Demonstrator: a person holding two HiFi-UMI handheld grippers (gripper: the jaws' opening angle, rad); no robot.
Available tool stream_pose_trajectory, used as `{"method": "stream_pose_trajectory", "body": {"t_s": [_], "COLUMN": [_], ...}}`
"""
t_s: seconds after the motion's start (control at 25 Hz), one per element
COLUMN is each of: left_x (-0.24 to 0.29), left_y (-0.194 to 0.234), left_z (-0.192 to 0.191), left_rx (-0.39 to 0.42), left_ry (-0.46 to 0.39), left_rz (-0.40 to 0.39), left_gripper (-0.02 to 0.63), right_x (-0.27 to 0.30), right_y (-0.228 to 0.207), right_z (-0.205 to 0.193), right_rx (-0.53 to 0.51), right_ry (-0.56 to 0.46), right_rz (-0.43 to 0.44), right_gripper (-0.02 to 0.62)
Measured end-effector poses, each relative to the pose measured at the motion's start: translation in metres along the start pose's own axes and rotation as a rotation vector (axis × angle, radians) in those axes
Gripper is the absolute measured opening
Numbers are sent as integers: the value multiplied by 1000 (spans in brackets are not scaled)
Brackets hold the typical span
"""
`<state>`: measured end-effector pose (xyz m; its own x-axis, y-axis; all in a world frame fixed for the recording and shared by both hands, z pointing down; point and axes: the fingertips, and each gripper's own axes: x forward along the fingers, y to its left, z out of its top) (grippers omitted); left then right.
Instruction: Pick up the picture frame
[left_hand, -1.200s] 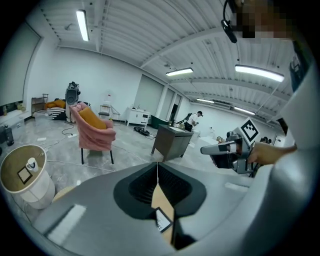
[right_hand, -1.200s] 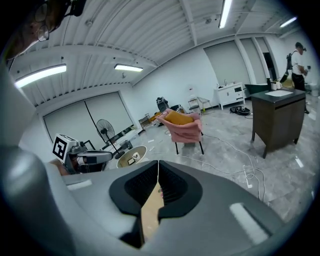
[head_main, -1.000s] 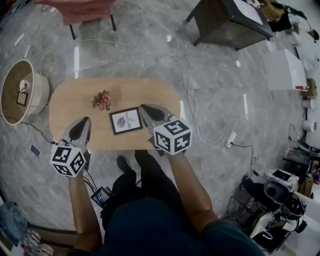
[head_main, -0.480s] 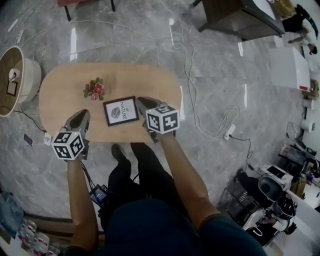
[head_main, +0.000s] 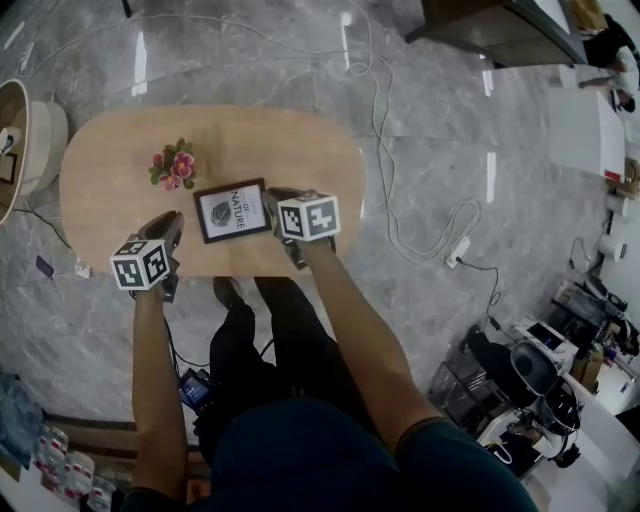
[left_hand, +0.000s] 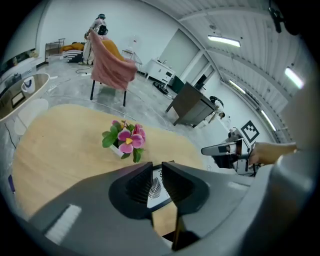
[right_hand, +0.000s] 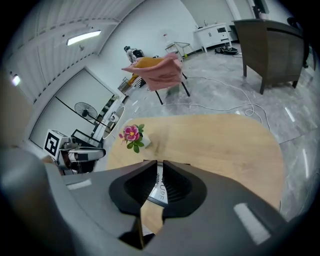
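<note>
Two grippers hang over the near edge of an oval light-wood table. A black-framed picture with a white leaf print lies flat between them, just beside the right gripper and apart from the left gripper. The left jaws have just been opening to a narrow gap, empty. The right jaws stand a slit apart, also empty.
</note>
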<state>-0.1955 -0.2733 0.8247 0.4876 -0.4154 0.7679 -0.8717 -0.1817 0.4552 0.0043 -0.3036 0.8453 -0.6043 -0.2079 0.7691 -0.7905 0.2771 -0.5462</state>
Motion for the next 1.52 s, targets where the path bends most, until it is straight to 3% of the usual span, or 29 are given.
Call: {"method": "stream_pose_trajectory", "body": {"t_s": [0.24, 0.48, 0.84, 1.08, 1.2, 1.52], "left_x": [43, 79, 116, 130, 132, 124], "left_y": [22, 36, 52, 55, 61, 56], "left_z": [-33, -59, -104, -124, -127, -119], "left_rx": [-92, -95, -128, -106, -84, -98], "left_ry": [64, 122, 199, 250, 247, 239], "left_rz": [4, 16, 45, 76, 123, 174], "left_gripper": [74, 110, 183, 181, 109, 78], "right_x": [35, 69, 102, 117, 119, 110], "right_y": [-23, -46, -67, -75, -79, -71], "right_z": [-25, -57, -86, -102, -106, -96], "right_rx": [26, 62, 69, 47, 19, 8], "right_ry": [88, 197, 284, 343, 359, 332], "right_rz": [-4, -14, -24, -44, -83, -132], "right_gripper": [38, 81, 94, 94, 95, 87]}}
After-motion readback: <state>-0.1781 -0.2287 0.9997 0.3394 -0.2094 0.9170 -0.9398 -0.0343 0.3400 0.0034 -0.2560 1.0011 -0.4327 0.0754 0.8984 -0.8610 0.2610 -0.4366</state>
